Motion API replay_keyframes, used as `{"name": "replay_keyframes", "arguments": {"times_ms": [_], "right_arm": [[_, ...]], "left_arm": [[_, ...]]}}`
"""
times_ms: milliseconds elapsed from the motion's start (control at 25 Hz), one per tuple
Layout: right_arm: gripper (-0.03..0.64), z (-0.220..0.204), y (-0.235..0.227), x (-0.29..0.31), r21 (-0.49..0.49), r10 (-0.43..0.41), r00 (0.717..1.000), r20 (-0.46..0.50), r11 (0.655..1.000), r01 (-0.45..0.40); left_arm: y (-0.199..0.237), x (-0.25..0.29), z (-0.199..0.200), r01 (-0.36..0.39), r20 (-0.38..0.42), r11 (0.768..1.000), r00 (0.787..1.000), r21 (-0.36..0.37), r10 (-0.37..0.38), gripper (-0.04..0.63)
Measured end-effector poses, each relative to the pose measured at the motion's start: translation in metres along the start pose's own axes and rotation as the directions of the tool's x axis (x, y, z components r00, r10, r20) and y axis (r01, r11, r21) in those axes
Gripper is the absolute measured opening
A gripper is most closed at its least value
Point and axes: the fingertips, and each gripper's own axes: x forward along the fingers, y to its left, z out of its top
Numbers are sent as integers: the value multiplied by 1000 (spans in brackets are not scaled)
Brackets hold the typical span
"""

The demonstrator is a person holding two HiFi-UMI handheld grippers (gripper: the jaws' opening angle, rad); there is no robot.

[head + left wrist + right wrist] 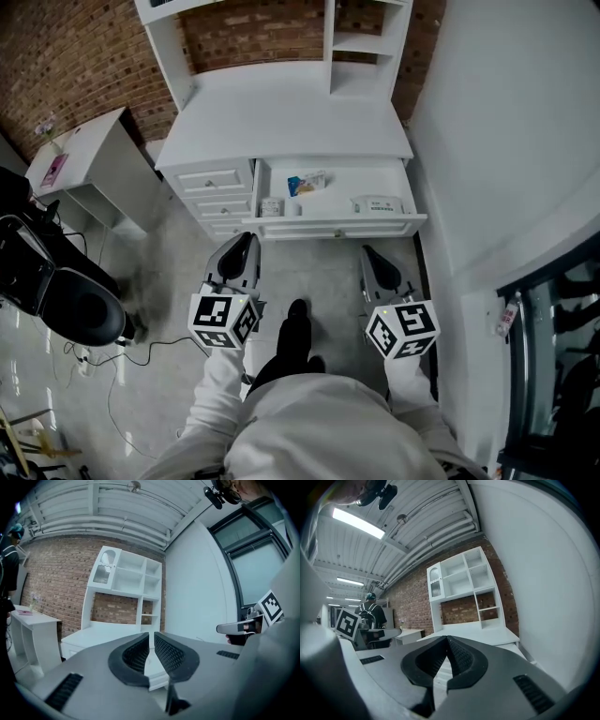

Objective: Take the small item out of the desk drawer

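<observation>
The white desk's wide drawer (pixel 337 226) stands pulled open. Inside lie a small blue and orange packet (pixel 307 184), a small white item (pixel 272 207) at the front left and a flat white box (pixel 377 203) at the right. My left gripper (pixel 246 239) hovers just in front of the drawer's left end, jaws shut and empty. My right gripper (pixel 368 251) is held lower in front of the drawer's right half, also shut on nothing. In the left gripper view the ribbed pads of the left gripper (pixel 151 634) nearly meet. The right gripper (pixel 446 638) pads touch at their tips.
A stack of small shut drawers (pixel 216 187) sits left of the open one. The desk top (pixel 281 122) carries a shelf hutch (pixel 366 42). A white wall (pixel 506 131) runs close on the right. A side table (pixel 80 155), a black chair (pixel 75 300) and floor cables (pixel 141 352) are at the left.
</observation>
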Motion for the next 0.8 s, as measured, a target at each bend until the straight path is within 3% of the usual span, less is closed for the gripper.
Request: {"name": "replay_keyframes", "arguments": {"times_ms": [400,800], "right_arm": [[28,8,-40,77,14,-30,1000,-7,999,30],[28,25,-78,164,26,-81,997,-11,996,82]], "left_arm": [[42,89,7,20,11,1000,1000,5,-20,131],[88,188,15,65,1,998,998,24,-65,193]]}}
